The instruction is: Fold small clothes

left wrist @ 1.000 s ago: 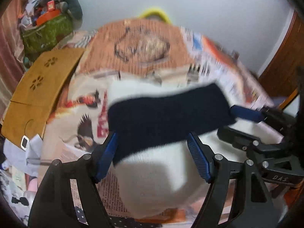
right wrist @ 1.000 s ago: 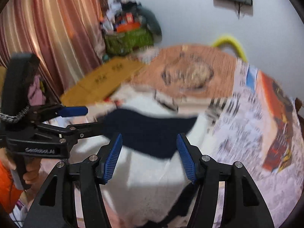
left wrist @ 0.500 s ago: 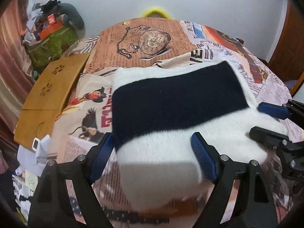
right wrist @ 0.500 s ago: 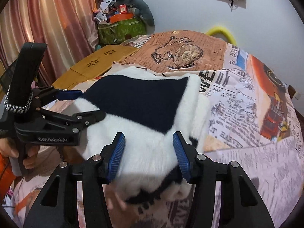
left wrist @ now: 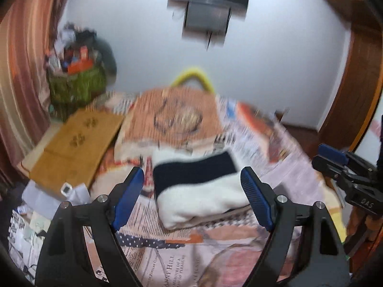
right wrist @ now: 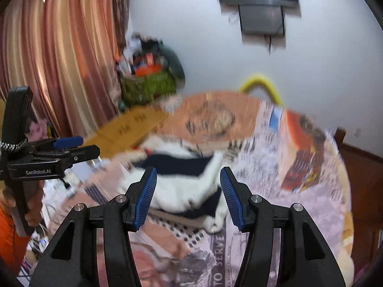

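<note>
A small fluffy white garment with a wide navy band (left wrist: 198,189) lies folded in a compact bundle on the newspaper-print bed cover (left wrist: 182,251); it also shows in the right wrist view (right wrist: 182,184). My left gripper (left wrist: 192,196) is open and empty, raised in front of the bundle. My right gripper (right wrist: 188,196) is open and empty, also raised just short of the bundle. Each gripper shows in the other's view, the right one (left wrist: 344,167) and the left one (right wrist: 64,150), both held off to the bundle's sides.
A tan wooden lap board (left wrist: 74,146) lies at the bed's left edge. A green basket of clutter (left wrist: 76,86) stands by the striped curtain (right wrist: 59,59). A yellow hoop (left wrist: 192,77) sits behind the bed. A dark unit (left wrist: 208,2) hangs on the wall.
Both grippers have pulled back and up from the garment, which now looks smaller and farther away. The garment stays folded on the bed. Both views are motion-blurred.
</note>
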Motion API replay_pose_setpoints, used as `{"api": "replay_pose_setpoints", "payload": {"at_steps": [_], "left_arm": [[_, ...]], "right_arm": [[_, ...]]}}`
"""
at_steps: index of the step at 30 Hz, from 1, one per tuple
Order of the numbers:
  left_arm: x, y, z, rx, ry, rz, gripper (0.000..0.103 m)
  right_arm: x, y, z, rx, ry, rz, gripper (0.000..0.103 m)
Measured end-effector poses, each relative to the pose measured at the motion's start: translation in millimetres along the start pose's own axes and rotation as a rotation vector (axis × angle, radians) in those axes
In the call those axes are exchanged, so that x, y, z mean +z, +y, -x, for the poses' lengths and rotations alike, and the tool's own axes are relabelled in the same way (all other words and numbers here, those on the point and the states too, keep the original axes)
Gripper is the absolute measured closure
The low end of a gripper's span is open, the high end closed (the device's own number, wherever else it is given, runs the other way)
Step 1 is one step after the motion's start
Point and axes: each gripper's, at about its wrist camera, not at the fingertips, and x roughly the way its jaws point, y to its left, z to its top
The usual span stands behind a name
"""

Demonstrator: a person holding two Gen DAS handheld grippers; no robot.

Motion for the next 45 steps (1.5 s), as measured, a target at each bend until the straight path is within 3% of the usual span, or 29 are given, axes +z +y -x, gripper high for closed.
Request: {"api": "replay_pose_setpoints", "payload": {"at_steps": [9, 14, 16, 21, 27, 45], "left_arm": [[9, -40, 126, -0.026, -0.303, -0.058, 0.02], [-8, -53, 160, 0.031, -0.389, -0.069, 0.019], [-15, -56, 169, 0.045, -0.405, -0.064, 0.015], [-31, -64, 186, 0.094, -0.448, -0.086, 0.002], [-40, -67, 192, 0.069, -0.437, -0.078, 0.0], [-43, -65, 193, 0.067, -0.438, -0.063, 0.0]], "right_arm": [[24, 57, 103, 0.02, -0.272, 0.07, 0.051], [15, 81, 131, 0.005, -0.358, 0.081, 0.05], [10, 86, 138, -0.007, -0.372, 0.071, 0.046], [3, 87, 141, -0.066, -0.383, 0.063, 0.024], [1, 82, 145, -0.116, -0.399, 0.057, 0.001], [-11, 84, 147, -0.126, -0.384, 0.055, 0.001]]}}
